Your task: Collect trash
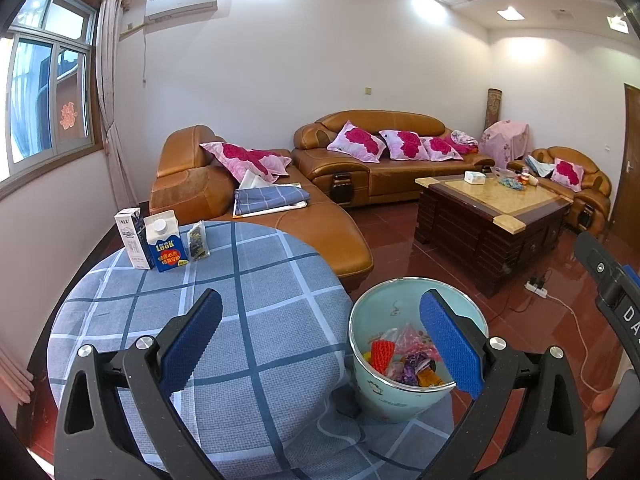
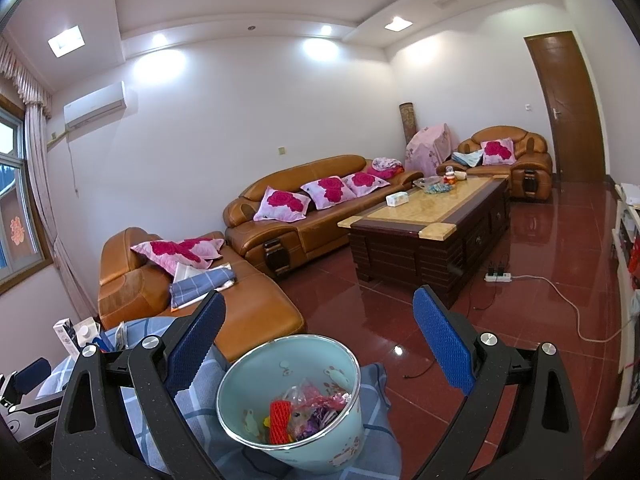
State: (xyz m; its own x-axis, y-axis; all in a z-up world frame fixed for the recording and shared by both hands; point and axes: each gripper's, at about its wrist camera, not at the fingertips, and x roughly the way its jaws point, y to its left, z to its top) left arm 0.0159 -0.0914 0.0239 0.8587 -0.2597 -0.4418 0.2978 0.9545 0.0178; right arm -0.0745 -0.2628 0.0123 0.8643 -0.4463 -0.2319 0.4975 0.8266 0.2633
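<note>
Trash bin (image 2: 320,432) between spread right fingers (image 2: 442,340), seemingly.

Left gripper (image 1: 322,344): jaws spread wide, nothing between the blue ribbed pads (image 1: 192,344); black finger frames angled outward; raised, free of contact. Right gripper (image 2: 320,344): jaws likewise spread wide, blue pads (image 2: 442,344) bare, nothing held; its black body also shows at the right edge of the left wrist view.
</note>
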